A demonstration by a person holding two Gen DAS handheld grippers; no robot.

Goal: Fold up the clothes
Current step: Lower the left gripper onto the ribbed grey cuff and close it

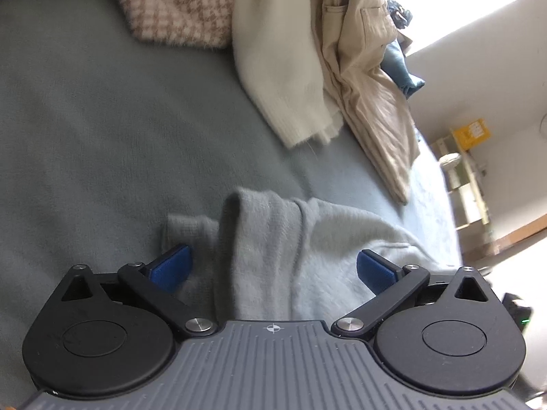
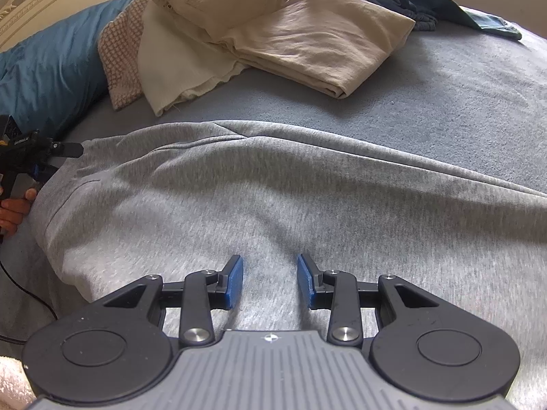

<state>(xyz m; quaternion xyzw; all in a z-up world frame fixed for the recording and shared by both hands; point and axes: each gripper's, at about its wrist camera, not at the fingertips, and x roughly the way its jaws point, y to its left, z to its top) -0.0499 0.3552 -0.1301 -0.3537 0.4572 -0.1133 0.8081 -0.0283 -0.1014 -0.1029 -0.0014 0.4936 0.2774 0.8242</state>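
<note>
A: Grippers, left first?
B: Left gripper [image 1: 273, 266] gaped wide, straddling a bunched edge of the grey garment [image 2: 273, 188], pads clear.
A: Right?
B: Right gripper [image 2: 270, 282] stood narrowly parted over it, gripping nothing; garment lay spread on the bed [image 2: 461, 85].

A grey fleece garment [image 2: 273, 198] lies spread, creased, across the blue-grey bed [image 2: 444, 95].

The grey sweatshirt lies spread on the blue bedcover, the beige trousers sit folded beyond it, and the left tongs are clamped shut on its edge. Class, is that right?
Not quite. The left tongs are wide open, their blue pads apart on either side of a bunched fold of the grey sweatshirt, as the left wrist view shows. The rest stands: it lies spread on the blue bedcover, with the beige trousers folded beyond.
</note>
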